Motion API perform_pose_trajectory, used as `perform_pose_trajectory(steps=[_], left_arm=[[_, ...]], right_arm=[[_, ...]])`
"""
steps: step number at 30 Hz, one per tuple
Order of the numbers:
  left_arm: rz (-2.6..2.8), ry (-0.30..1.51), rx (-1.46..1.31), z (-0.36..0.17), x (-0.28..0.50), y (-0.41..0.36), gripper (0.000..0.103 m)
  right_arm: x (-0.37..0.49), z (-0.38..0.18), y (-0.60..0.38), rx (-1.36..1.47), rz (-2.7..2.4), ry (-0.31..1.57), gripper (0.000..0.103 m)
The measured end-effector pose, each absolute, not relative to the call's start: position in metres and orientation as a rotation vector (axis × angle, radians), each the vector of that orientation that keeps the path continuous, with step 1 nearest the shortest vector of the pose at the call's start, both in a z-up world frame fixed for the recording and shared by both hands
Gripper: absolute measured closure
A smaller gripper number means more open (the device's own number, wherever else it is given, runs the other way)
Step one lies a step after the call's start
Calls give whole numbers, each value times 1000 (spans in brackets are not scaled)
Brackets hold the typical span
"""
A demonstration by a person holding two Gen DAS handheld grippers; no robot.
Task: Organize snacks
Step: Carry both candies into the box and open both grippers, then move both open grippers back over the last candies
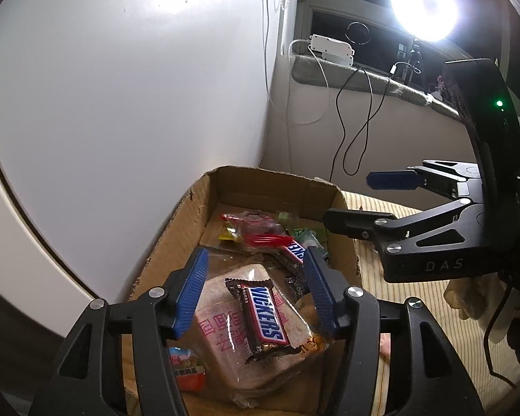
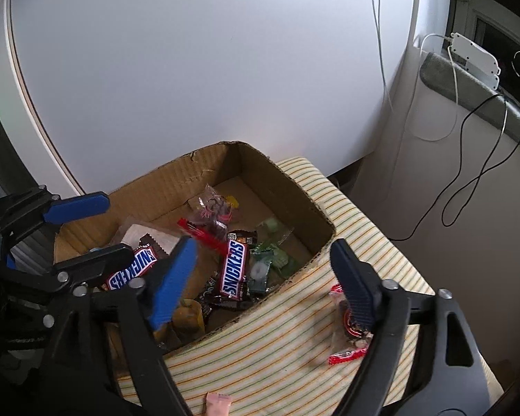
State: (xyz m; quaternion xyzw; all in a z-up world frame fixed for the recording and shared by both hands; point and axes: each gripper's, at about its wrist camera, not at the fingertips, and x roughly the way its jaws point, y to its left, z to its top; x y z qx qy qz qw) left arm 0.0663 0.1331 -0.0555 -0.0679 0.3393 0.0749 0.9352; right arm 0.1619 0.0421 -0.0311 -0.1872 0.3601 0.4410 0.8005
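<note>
A cardboard box (image 1: 176, 228) holds several snacks. In the left wrist view, my left gripper (image 1: 256, 294) is open and empty above a Snickers bar (image 1: 263, 319) lying on a bagged bread slice (image 1: 225, 339). My right gripper (image 1: 350, 197) is open over the box's right edge. In the right wrist view, my right gripper (image 2: 263, 284) is open and empty above the box rim (image 2: 294, 187). A second Snickers bar (image 2: 235, 267) lies in the box. A red-edged clear snack packet (image 2: 346, 329) lies outside on the striped cloth (image 2: 280, 346). My left gripper (image 2: 97, 228) is open at the left.
A white wall stands behind the box. A windowsill (image 1: 346, 76) with a white adapter (image 1: 329, 46), cables and a bright lamp (image 1: 423, 3) is at the back right. A pink packet (image 2: 218, 404) lies at the cloth's near edge. Green candies (image 2: 270, 260) lie in the box.
</note>
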Motion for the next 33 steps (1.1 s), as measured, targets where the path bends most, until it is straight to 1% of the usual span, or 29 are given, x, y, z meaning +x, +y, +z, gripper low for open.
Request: perform_pose_trajectory(steps=[3, 23, 33], left_arm=[[155, 691, -137, -55, 63, 131, 44], [108, 659, -112, -39, 43, 95, 44], [64, 673, -127, -38, 16, 60, 44]], right_arm=[[161, -31, 39, -409, 936, 772, 17], [153, -9, -17, -392, 873, 745, 16], [172, -18, -68, -367, 850, 762, 16]])
